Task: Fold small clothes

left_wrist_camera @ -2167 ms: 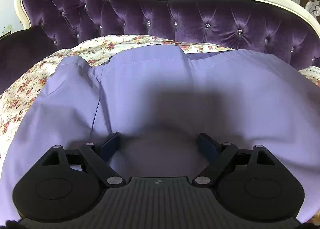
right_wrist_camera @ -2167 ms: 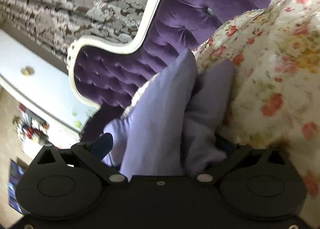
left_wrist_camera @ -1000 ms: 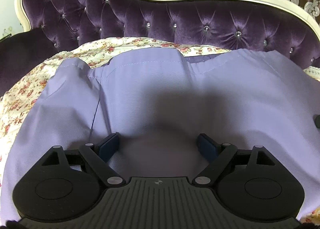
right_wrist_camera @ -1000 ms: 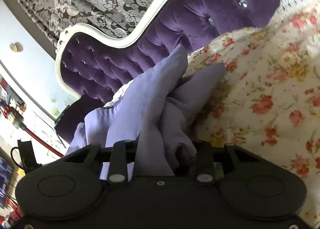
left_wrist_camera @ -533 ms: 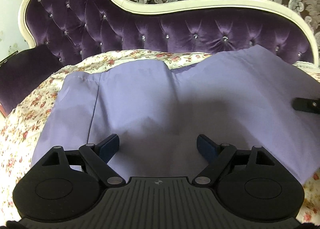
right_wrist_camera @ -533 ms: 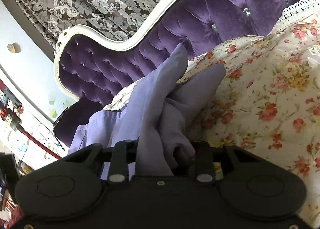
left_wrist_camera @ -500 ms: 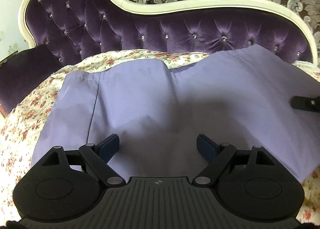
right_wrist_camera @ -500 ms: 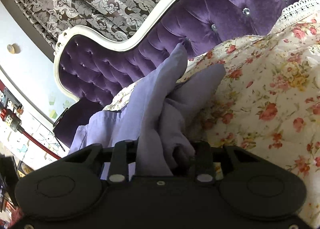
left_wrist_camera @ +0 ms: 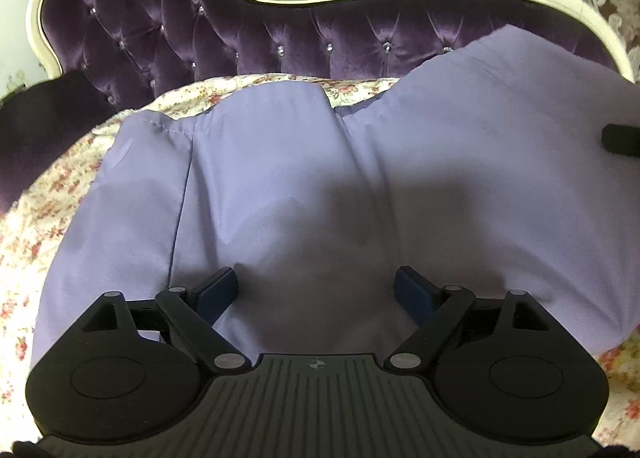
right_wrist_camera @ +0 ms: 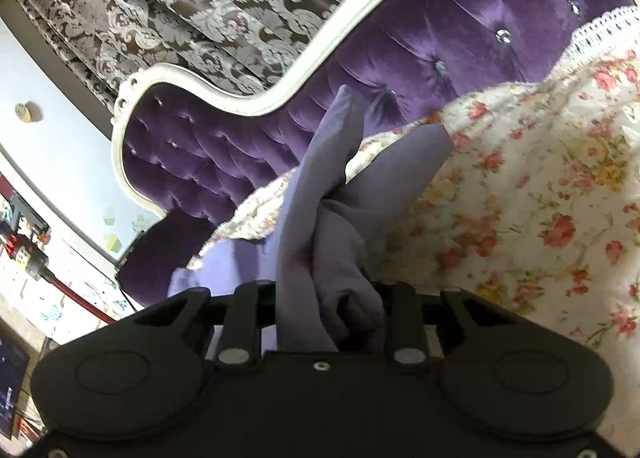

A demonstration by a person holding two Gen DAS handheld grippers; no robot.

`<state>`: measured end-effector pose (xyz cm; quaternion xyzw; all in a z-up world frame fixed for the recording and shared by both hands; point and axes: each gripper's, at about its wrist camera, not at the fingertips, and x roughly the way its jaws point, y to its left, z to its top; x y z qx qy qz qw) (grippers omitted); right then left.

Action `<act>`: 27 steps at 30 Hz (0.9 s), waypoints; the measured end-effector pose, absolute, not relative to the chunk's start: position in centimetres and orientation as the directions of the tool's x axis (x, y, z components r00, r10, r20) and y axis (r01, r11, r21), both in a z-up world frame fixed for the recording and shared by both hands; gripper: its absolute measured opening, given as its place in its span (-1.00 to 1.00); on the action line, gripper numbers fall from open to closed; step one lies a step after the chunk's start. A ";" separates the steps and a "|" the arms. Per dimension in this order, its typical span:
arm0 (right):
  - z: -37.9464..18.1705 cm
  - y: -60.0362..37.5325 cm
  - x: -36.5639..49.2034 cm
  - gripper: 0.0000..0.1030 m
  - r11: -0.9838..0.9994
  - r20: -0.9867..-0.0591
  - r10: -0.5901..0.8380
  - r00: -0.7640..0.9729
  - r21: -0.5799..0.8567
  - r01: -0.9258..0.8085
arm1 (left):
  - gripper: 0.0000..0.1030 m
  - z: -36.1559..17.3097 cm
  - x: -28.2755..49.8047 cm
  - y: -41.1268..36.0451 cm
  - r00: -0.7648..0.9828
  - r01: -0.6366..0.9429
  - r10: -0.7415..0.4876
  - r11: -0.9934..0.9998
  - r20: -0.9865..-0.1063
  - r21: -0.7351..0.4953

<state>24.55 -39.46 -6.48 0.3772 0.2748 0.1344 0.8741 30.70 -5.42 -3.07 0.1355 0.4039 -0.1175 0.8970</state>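
While the left tongs (left_wrist_camera: pixel 316 286) sit wide open at the bottom middle of their frame, the purple cloth (left_wrist_camera: pixel 320 178) lies spread just ahead of them on the flowery bed cover (left_wrist_camera: pixel 44 194), stretching long from left to right. Over in the other frame, the right tongs (right_wrist_camera: pixel 324 310) are squeezed tight on a bunched corner of that cloth, so the right hand is nearer for the next fold.
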 end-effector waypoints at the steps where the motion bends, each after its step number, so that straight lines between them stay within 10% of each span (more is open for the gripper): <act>1: -5.9 -39.2 24.6 -0.27 0.677 -0.372 0.443 0.816 0.735 -0.033 | 0.65 -2.8 30.8 -5.0 0.643 0.326 -0.122 0.937 -0.756 0.126; 16: 4.5 -27.4 27.1 -0.28 0.774 -0.364 0.495 0.789 0.597 -0.210 | 0.56 0.8 26.9 7.1 0.710 0.219 -0.260 0.965 -0.654 -0.145; 27: 4.7 -26.6 27.4 -0.29 0.769 -0.372 0.492 0.787 0.610 -0.193 | 0.57 -1.3 27.3 0.2 0.602 0.346 -0.391 0.913 -0.696 -0.215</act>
